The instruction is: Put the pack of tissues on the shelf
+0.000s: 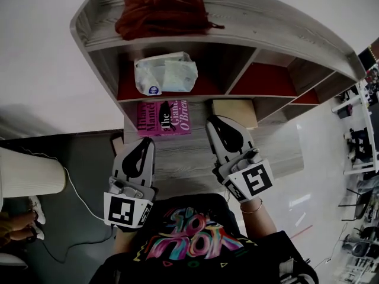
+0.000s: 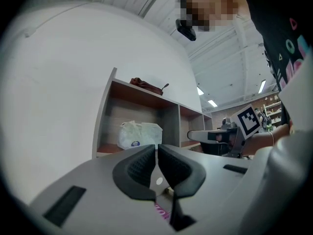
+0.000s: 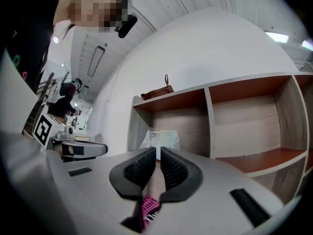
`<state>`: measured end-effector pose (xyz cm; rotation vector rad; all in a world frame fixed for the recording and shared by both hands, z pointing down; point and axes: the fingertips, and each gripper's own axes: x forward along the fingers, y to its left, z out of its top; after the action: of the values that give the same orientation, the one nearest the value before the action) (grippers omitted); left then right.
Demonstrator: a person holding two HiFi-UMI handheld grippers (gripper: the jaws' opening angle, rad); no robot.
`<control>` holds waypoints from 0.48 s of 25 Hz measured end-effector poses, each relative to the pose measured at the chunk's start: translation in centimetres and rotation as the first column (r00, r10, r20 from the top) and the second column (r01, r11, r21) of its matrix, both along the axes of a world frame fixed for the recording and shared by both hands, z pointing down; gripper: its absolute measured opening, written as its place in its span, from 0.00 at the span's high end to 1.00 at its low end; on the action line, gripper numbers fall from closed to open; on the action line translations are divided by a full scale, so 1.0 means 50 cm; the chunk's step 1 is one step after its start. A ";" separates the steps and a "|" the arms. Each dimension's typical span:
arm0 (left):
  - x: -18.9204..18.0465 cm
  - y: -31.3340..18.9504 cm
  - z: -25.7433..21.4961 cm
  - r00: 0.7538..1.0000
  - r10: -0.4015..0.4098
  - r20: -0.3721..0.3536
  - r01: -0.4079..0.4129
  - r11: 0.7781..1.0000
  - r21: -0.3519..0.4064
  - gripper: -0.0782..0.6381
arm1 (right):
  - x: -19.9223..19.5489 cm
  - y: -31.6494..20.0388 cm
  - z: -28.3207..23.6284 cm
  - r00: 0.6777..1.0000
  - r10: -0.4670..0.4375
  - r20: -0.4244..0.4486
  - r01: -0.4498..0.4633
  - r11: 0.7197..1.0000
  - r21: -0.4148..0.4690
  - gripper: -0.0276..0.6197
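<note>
Left gripper [image 1: 144, 147]: black ribbed pads pressed together, nothing between them; it hangs over the lower ledge, close to the person's chest. Right gripper [image 1: 218, 126]: likewise closed on nothing, level with the left and a little further forward; each gripper's own view confirms that only a thin slit separates the pads (left gripper [image 2: 157, 155], right gripper [image 3: 158, 158]).

Below both grippers: a grey wood-grain lower ledge [image 1: 189, 158], flat and matt; on it lies a pink paperback book with dark lettering [image 1: 164, 118], and just beside that a tan rectangular box [image 1: 234, 111].

Beyond the ledge: the open grey wood-grain shelf unit with red compartment floors [image 1: 278, 37]. The clear-film pack of white tissues [image 1: 166, 73] lies in the leftmost compartment, on the red floor, well apart from both grippers; judged from this, the placement looks complete. On the top board above it rests a crumpled dark red fabric item [image 1: 163, 13].

Handling estimate for the pack (also visible at [image 2: 139, 135] and [image 3: 161, 138]): light; soft and compressible; the film is wrinkled, probably slick, and will deform before the contents resist. Recommended hold: across the middle of the body, pads set deep so that they bear on the tissue stack; a pinch on loose film alone is likely to slip or tear.
</note>
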<state>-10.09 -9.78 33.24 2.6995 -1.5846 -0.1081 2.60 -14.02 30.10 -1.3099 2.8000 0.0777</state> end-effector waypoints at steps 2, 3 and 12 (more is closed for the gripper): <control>0.001 -0.002 0.003 1.000 -0.001 0.004 0.001 1.000 -0.003 0.84 | 0.013 0.009 0.007 1.000 0.001 -0.005 -0.001 1.000 -0.006 0.90; 0.000 -0.003 0.003 1.000 -0.003 0.005 0.003 1.000 -0.003 0.84 | 0.018 0.013 0.004 1.000 0.004 0.003 -0.004 1.000 -0.005 0.90; -0.003 -0.005 0.008 1.000 -0.004 0.013 0.004 1.000 -0.009 0.84 | 0.060 0.040 0.024 0.999 0.038 0.005 -0.037 0.999 -0.035 0.93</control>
<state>-10.24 -10.02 33.62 2.6954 -1.5902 -0.0836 5.61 -12.02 31.29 -1.3679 2.7848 0.0265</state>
